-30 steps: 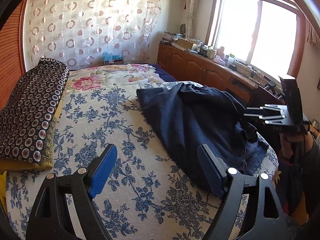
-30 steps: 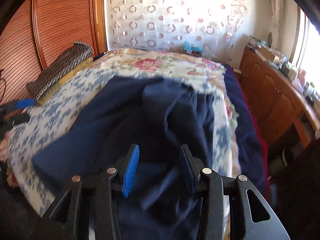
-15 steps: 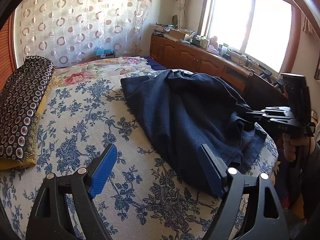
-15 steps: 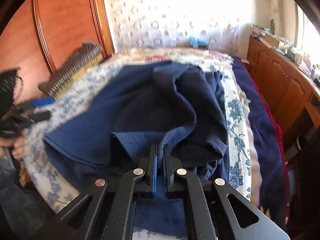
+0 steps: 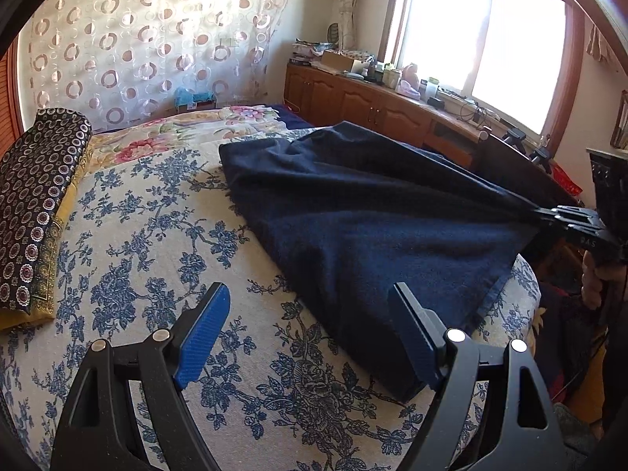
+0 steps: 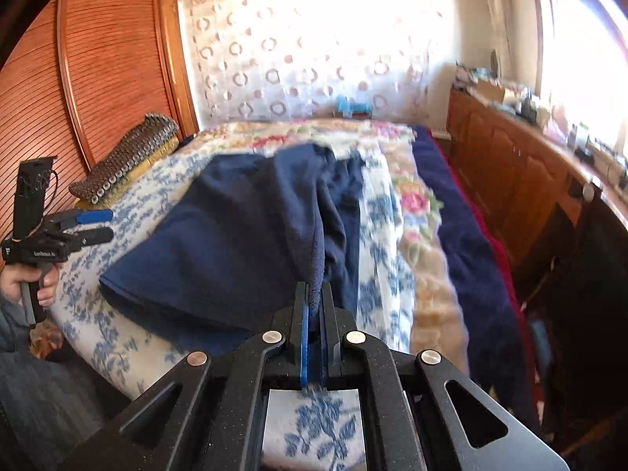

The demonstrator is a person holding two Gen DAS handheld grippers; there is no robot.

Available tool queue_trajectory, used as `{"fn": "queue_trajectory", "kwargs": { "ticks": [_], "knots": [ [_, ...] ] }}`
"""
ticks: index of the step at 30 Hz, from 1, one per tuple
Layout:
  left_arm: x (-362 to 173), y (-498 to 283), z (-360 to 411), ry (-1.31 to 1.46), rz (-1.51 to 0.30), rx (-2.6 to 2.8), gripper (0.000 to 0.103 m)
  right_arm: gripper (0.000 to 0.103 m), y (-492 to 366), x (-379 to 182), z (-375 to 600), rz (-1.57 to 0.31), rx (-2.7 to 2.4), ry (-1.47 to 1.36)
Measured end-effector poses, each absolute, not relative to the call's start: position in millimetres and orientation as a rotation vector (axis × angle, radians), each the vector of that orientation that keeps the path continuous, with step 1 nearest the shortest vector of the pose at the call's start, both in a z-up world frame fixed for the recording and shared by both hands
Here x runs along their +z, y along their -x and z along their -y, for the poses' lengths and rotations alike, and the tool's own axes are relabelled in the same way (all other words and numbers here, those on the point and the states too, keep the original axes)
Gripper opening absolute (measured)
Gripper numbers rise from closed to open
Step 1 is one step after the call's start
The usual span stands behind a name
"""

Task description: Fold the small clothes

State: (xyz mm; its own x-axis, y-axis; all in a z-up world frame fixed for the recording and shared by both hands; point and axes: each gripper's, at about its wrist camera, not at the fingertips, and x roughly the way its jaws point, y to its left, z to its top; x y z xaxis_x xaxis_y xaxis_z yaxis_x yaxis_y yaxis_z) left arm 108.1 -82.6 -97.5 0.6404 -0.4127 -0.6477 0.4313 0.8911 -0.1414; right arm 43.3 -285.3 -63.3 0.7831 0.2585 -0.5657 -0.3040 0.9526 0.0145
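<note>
A dark navy garment (image 5: pixel 373 212) lies spread on the bed with the blue-flowered sheet (image 5: pixel 157 243). My right gripper (image 6: pixel 313 294) is shut on a fold at the garment's near edge (image 6: pixel 314 271) and holds it lifted and stretched taut; it also shows in the left wrist view (image 5: pixel 549 212) at the right. My left gripper (image 5: pixel 310 333) is open and empty above the sheet, its right finger close to the garment's near corner (image 5: pixel 400 388). It shows in the right wrist view (image 6: pixel 94 223) at the left, off the garment (image 6: pixel 243 243).
A dark patterned pillow (image 5: pixel 35 196) lies along the bed's left side. A floral quilt (image 5: pixel 188 129) covers the far end. Wooden cabinets (image 5: pixel 373 106) with clutter stand under the window at right. A wooden slatted door (image 6: pixel 98 59) stands left of the bed.
My right gripper closed on the garment's edge and pulled it back and up, stretching the cloth flat. My left gripper stayed open and shifted slightly.
</note>
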Motion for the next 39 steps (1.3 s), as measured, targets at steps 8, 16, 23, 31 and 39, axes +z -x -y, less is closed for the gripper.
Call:
{"fn": "queue_trajectory", "kwargs": {
  "ticks": [8, 16, 23, 31, 39],
  "knots": [
    [-105.1, -110.1, 90.5, -0.042, -0.750, -0.485, 0.083, 0.006, -48.0, -66.8, 278.5, -0.640, 0.299, 0.076],
    [-111.2, -111.3, 93.1, -0.045, -0.765, -0.485, 0.083, 0.042, -62.4, -37.1, 275.6, -0.541, 0.275, 0.057],
    [-118.8, -115.5, 91.3, -0.037, -0.781, -0.480, 0.083, 0.042, -111.7, -26.8, 254.7, -0.548, 0.312, 0.066],
    [-128.4, -119.7, 91.1, -0.023, -0.817, -0.479, 0.083, 0.042, -212.0, -26.6, 224.3, -0.627, 0.305, 0.070],
    [-130.2, -121.1, 89.5, -0.015, -0.822, -0.476, 0.083, 0.042, -284.1, -48.5, 193.9, -0.783, 0.267, 0.085]
  ]
}}
